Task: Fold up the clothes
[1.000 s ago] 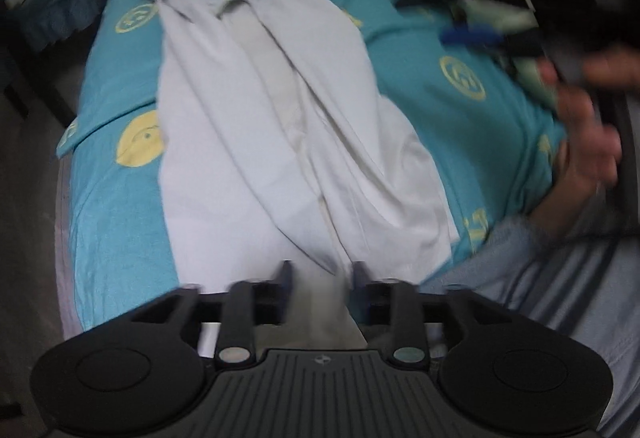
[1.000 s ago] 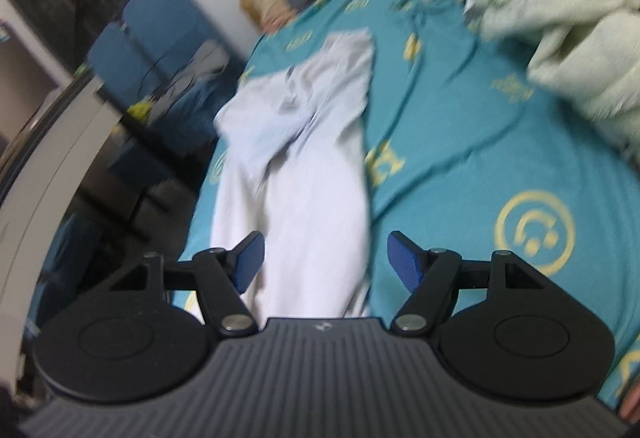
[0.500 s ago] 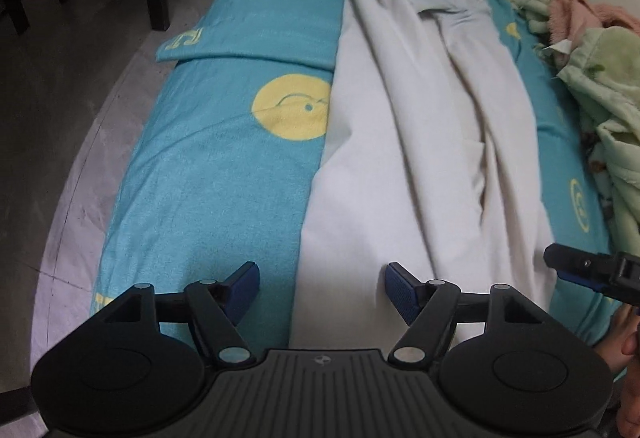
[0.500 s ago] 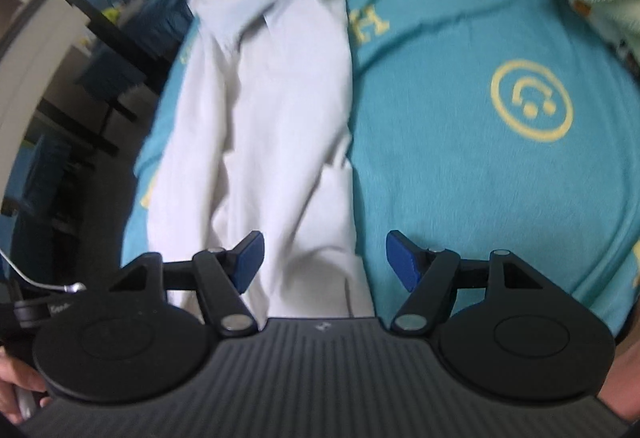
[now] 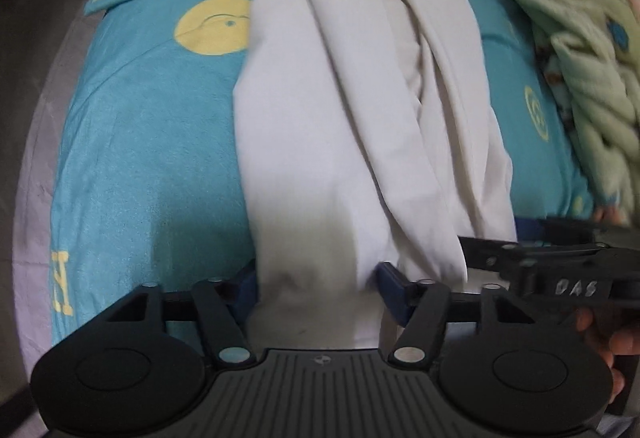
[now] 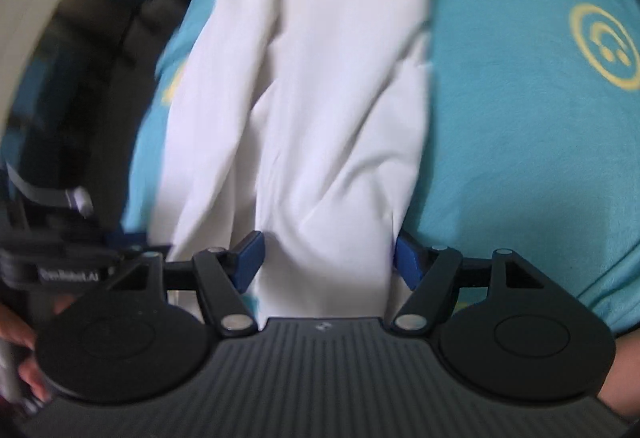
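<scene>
Teal bedding with yellow smiley prints covers the bed (image 5: 152, 126), and we see the white garment (image 5: 340, 118) stretched lengthwise along it, a heap of pale green clothes (image 5: 588, 58) off to the right. Our left gripper (image 5: 316, 282) is low at the garment's near hem, its blue fingers (image 5: 394, 284) closing with the cloth between them. Our right gripper (image 6: 326, 256) straddles the hem's other corner, fingers (image 6: 250, 252) spread wide, not pinching.
</scene>
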Demonstrator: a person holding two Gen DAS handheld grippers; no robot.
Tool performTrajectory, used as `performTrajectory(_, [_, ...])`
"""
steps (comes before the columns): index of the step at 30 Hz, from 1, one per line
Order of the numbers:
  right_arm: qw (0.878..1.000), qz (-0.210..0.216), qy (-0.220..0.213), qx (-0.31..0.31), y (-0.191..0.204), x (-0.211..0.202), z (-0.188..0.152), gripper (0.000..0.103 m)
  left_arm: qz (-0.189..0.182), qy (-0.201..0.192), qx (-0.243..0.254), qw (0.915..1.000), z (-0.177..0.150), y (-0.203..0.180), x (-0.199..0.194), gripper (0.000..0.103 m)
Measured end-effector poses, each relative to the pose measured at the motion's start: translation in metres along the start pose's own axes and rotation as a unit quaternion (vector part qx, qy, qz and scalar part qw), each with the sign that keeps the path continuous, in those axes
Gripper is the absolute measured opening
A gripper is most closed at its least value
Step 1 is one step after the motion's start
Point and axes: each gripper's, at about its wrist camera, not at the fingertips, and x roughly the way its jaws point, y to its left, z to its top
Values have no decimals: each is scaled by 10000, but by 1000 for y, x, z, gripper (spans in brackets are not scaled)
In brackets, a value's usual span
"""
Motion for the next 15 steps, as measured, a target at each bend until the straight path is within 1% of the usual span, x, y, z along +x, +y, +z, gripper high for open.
performTrajectory(1, [9997, -92, 55, -197, 7, 1, -3, 70, 152, -16, 172, 9997, -2, -6, -1, 44])
performTrajectory(2, [9987, -270, 74, -432, 15, 1, -6, 64, 249, -31, 295, 9993, -4, -11, -2, 40])
performTrajectory(3, [9967, -448, 93, -666, 23, 2, -10, 61, 311, -47, 343, 9989, -5, -13, -3, 27])
performTrajectory(4, [9944, -609, 103, -853, 28, 2, -12, 50, 361, -64, 352, 9987, -6, -14, -5, 17])
performTrajectory(5, [9930, -729, 92, -929, 29, 1, -13, 37, 370, -89, 338, 9987, -7, -15, -7, 15])
performTrajectory(6, [9918, -805, 77, -988, 30, -1, -14, 33, 350, -133, 302, 9988, -8, -16, -11, 11])
performTrajectory(7, [9919, -777, 55, -1004, 30, -4, -14, 22, 334, -186, 262, 9989, -8, -17, -14, 9])
performTrajectory(8, [9920, -747, 24, -1015, 29, -8, -15, 18, 314, -258, 243, 9989, -9, -20, -18, 8])
performTrajectory(10, [9916, -723, -144, -1060, 30, -23, -11, 14, 213, -476, 183, 9985, -12, -26, -32, 7])
performTrajectory(12, [9902, -692, -437, -1132, 31, -42, -6, 13, 6, -754, 7, 9972, -10, -28, -53, 7])
performTrajectory(15, [9898, -504, -889, -997, 25, -79, 1, 13, -261, -1236, -249, 9917, -2, -29, -91, 7])
